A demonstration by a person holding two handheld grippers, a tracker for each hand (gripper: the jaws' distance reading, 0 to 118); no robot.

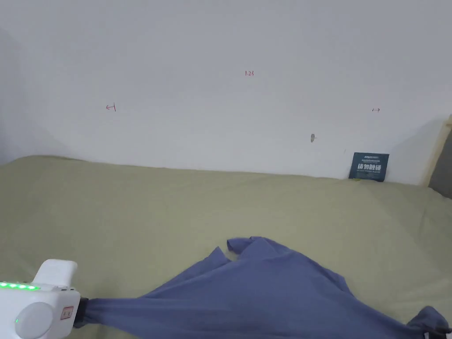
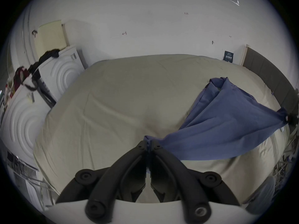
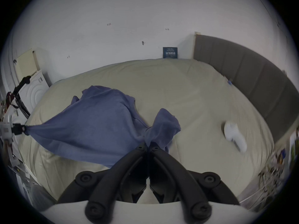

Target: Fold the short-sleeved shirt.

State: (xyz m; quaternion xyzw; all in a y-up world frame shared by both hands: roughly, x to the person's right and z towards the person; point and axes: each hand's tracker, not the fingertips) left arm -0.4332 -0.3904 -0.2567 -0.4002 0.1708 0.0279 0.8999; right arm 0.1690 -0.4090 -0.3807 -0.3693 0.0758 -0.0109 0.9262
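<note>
Item: blue short-sleeved shirt of thin soft cloth (image 1: 265,291), hanging stretched between the two grippers above the pale green bed sheet (image 1: 132,212), its far part trailing onto the sheet.

Handling, as judged: light, limp and not fragile; it is sagging in the middle and bunching into tight gathers at each held point. It will likely slip if only a thin edge is being pinched, so hold is best taken at hem corners or shoulder seams, with several layers caught.

Left gripper (image 2: 149,144): jaws clenched on a gathered corner of the shirt.

Right gripper (image 3: 148,145): jaws clenched on another bunch, a loose sleeve-like flap drooping past it.

Views: the right gripper view is showing a white object (image 3: 234,134), blurred, lying on the bed well apart from the shirt; the left gripper view is showing white moulded furniture (image 2: 53,75) beside the bed.
</note>
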